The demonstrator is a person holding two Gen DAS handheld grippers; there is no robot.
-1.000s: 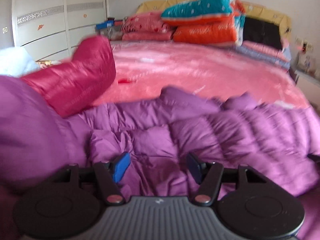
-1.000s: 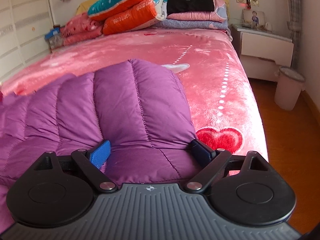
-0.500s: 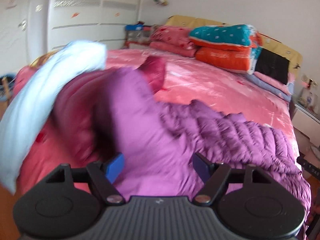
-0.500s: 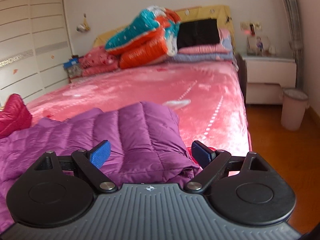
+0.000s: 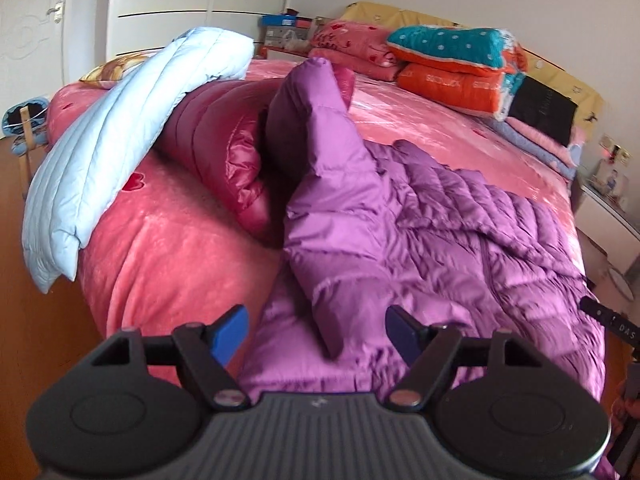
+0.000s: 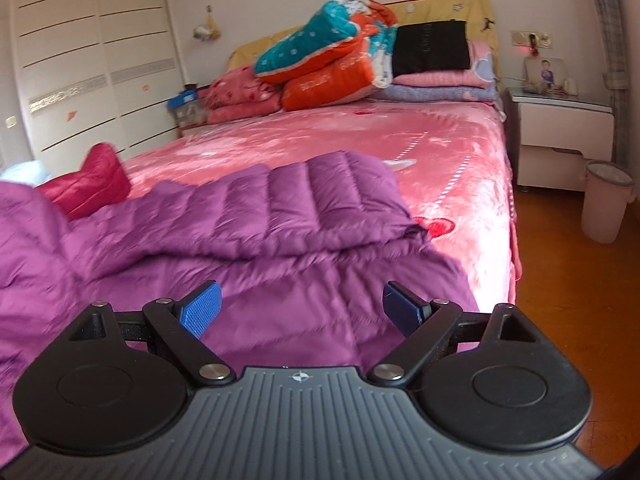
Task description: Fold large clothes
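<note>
Purple down coat [image 5: 440,216] lies crumpled across the near end of the pink bed [image 5: 180,248], one sleeve draped onto a red down jacket [image 5: 224,140] beside a pale blue one [image 5: 120,132]. The left gripper [image 5: 316,332] and the right gripper [image 6: 300,306] both stand spread above the fabric, pinching nothing.

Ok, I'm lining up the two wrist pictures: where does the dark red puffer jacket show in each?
Left wrist: the dark red puffer jacket lies upper left of centre, under the pale blue jacket, left of the purple jacket's raised sleeve.
Right wrist: only one end of it shows, at the left edge, behind the purple jacket.
Shared landmark: the teal and orange folded quilts at the bed's head.
</note>
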